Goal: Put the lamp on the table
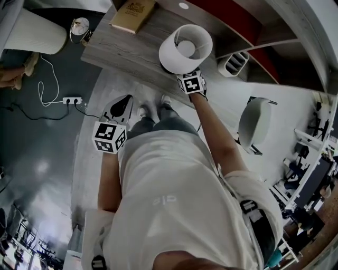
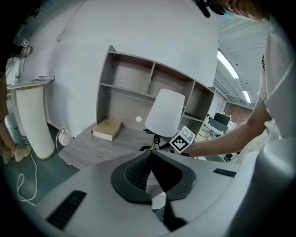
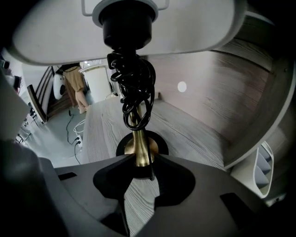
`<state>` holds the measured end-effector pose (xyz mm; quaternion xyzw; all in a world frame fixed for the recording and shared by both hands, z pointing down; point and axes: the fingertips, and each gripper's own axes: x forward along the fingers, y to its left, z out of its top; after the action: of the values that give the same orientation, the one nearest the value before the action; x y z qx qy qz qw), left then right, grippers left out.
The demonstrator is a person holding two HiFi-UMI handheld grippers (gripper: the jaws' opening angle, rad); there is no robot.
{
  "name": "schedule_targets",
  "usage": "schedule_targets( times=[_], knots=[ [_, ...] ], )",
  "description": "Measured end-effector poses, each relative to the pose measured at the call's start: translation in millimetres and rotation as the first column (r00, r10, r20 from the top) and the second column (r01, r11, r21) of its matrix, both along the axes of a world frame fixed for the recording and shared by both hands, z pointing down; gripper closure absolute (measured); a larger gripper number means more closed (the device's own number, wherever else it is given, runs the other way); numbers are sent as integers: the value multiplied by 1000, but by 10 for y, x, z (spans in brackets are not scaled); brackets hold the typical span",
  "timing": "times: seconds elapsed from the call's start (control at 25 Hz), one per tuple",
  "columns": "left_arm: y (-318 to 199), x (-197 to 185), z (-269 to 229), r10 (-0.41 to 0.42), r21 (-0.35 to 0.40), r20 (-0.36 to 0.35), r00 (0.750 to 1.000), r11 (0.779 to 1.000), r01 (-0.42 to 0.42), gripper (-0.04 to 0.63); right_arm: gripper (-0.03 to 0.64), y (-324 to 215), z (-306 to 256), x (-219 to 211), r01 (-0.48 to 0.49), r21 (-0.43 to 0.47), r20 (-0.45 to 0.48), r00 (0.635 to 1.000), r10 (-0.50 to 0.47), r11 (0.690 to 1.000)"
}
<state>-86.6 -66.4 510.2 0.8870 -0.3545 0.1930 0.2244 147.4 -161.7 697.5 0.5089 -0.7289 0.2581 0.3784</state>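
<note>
The lamp (image 1: 185,48) stands upright on the grey wooden desk (image 1: 127,50), near its front edge. It has a white drum shade, a brass stem (image 3: 138,148) with black cord coiled round it, and a black round base. My right gripper (image 1: 185,74) reaches in under the shade. In the right gripper view its jaw tips (image 3: 142,159) sit against both sides of the brass stem just above the base. My left gripper (image 1: 124,103) hangs low in front of the desk, shut and empty, and its jaws (image 2: 150,152) meet at the tips. The left gripper view also shows the lamp (image 2: 165,113).
A tan book (image 1: 132,15) lies at the back left of the desk, under open shelf compartments (image 2: 138,78). A white slotted organizer (image 1: 235,63) stands right of the desk and a grey chair (image 1: 254,124) further right. On the floor at left are a power strip (image 1: 72,99), a small clock (image 1: 80,26) and a tall white object (image 2: 34,120).
</note>
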Motion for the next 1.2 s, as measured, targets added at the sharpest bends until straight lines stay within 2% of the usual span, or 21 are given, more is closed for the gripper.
schedule_targets(
  times=[0.44,0.8,1.0,1.2],
  knots=[
    [0,207,47,109,-2,-13,994,994,-109,581,513,351,-92,159,-103,-74,-24,995,101,992],
    [-37,375,86,175,1,-24,984,985,-175,581,566,742,-313,146,-135,-101,3,991,136,986],
    [-63,477,39,219,18,-34,975,976,-218,581,572,883,-634,104,-164,-65,64,984,168,984],
    [-87,568,-2,253,31,-45,966,967,-252,581,574,937,-1076,62,-159,31,97,983,156,987]
  ],
)
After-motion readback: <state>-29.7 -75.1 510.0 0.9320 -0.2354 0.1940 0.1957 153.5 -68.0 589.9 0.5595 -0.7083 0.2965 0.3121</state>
